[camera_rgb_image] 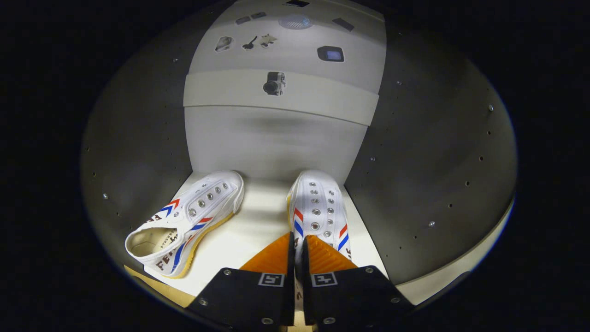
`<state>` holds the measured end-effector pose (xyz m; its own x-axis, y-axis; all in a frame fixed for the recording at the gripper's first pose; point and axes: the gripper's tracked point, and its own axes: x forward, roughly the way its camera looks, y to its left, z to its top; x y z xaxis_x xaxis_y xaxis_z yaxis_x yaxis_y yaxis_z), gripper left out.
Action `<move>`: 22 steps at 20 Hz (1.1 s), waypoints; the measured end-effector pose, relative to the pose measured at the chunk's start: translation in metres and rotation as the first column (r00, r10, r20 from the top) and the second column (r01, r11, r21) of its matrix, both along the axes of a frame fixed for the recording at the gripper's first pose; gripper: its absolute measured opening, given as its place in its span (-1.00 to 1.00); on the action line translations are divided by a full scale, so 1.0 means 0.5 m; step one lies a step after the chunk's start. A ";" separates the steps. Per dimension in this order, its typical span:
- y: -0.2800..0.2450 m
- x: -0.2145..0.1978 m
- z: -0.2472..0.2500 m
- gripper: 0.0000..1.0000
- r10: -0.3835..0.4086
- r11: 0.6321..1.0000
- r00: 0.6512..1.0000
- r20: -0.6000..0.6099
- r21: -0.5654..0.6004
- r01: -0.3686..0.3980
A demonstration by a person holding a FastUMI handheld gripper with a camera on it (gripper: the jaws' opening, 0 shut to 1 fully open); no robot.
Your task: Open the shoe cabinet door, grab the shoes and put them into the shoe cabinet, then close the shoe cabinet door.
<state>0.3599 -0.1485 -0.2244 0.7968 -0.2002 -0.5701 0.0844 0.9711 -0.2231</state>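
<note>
Shoe cabinet (433,184) walls rose grey on both sides of the gripper view, dotted with small holes and studs, and its pale back panel (272,143) stood straight ahead, beyond the fingers. A lighter band (281,94) ran across the upper part of that back panel, with a small dark fitting (274,83) at its middle. The cabinet's cream shelf (251,230) lay between the side walls and carried both shoes. The left shoe (191,221), a white canvas sneaker with red and blue chevron stripes, metal eyelets and a yellowish sole, lay on the shelf near the left wall, tilted onto its side with its opening turned toward the camera and its toe pointing at the back panel. The right shoe (318,210), matching it, sat upright just ahead of the fingers, toe close to the back panel, well apart from its partner. The gripper (298,244) was clenched on the right shoe: its two fingers were drawn nearly together, pinching a thin part of the heel end of the upper between them.
</note>
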 end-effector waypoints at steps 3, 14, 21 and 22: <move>-0.006 -0.003 0.040 -0.72 0.003 0.999 0.998 0.061 -0.048 0.000; 0.055 -0.187 0.249 0.86 0.048 0.999 0.962 0.269 -0.029 -0.042; 0.095 -0.385 0.334 0.91 0.063 0.998 0.929 0.364 0.001 -0.068; 0.097 -0.420 0.344 0.90 0.062 0.998 0.926 0.372 0.007 -0.069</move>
